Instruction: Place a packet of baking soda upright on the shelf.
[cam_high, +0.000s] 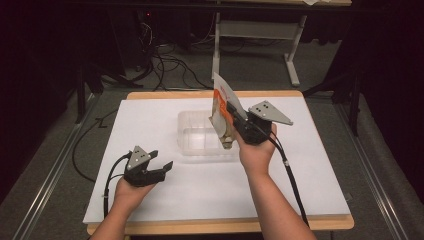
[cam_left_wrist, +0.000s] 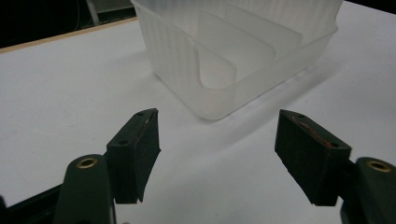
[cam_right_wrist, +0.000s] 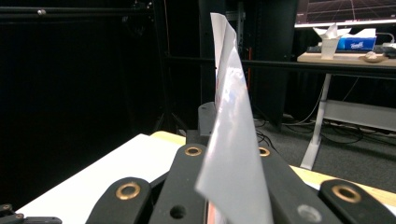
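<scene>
My right tool (cam_high: 235, 120) is pinching a flat snack packet (cam_high: 223, 107), its jaws pressed together on the packet's lower part, and I hold it upright over the right end of the clear plastic bin (cam_high: 192, 131) that sits near the middle of the desk (cam_high: 150, 200). In the right gripper view the packet (cam_right_wrist: 231, 140) rises as a thin glossy sheet between my jaws, bending a little toward its top. The worry I see is that bend: the packet is limp and tall, so if I tilt my wrist as I lower it, the free end may flop sideways and catch on the bin's rim or on one of the dividers instead of sliding into a slot. The foil also looks slick, so a grip this low could let it pivot or slip out early and drop onto the desk beside the bin. My left tool (cam_high: 160, 167) rests spread wide and empty in front of the bin, apart from it; in the left gripper view the bin (cam_left_wrist: 243, 56) stands just beyond my open jaws. Nothing steadies the light bin, so a nudge from the packet could push it across the desk.
</scene>
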